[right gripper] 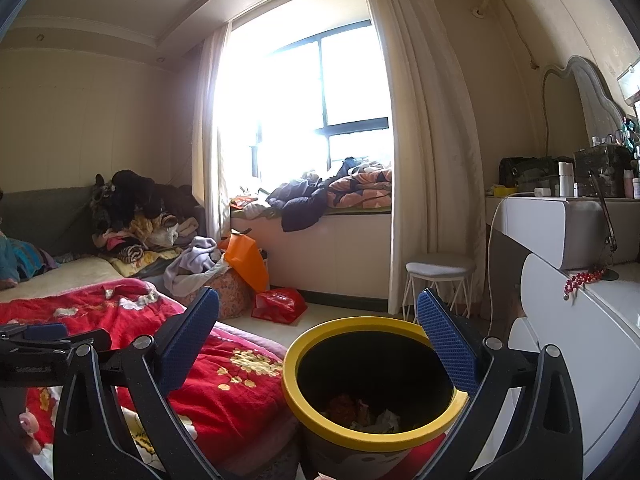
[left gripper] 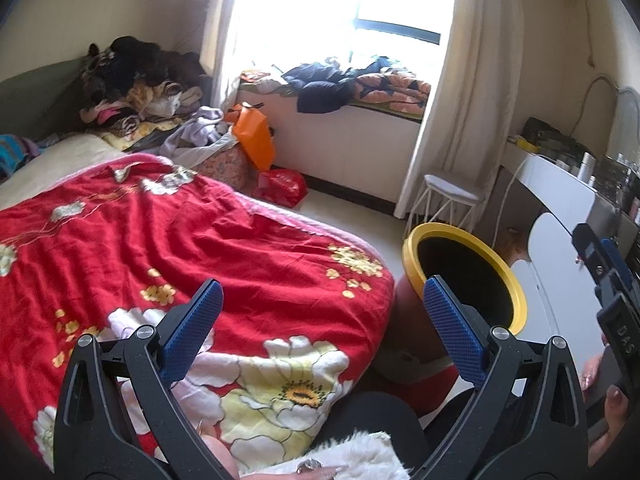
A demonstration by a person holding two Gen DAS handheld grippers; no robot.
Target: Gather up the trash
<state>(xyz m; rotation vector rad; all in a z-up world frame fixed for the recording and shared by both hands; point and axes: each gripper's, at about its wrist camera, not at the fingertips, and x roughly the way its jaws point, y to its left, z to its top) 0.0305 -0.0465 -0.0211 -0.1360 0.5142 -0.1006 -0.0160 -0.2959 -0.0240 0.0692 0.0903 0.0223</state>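
Observation:
A round trash bin with a yellow rim (right gripper: pixel 384 438) stands on the floor between the bed and a white dresser. Crumpled trash (right gripper: pixel 368 412) lies at its bottom. My right gripper (right gripper: pixel 318 334) hangs open just above the bin's mouth, nothing between its blue pads. My left gripper (left gripper: pixel 322 314) is open too, held over the corner of the red flowered quilt (left gripper: pixel 168 248), with the bin's yellow rim (left gripper: pixel 516 284) to its right. The right gripper's body (left gripper: pixel 608 276) shows at the right edge of the left wrist view.
The bed fills the left side, with piled clothes (right gripper: pixel 132 216) at its head. An orange bag (right gripper: pixel 246 262) and a red bag (right gripper: pixel 280 304) sit on the floor by the window seat. A small white stool (right gripper: pixel 438 276) stands by the curtain. A white dresser (right gripper: pixel 580 320) is at right.

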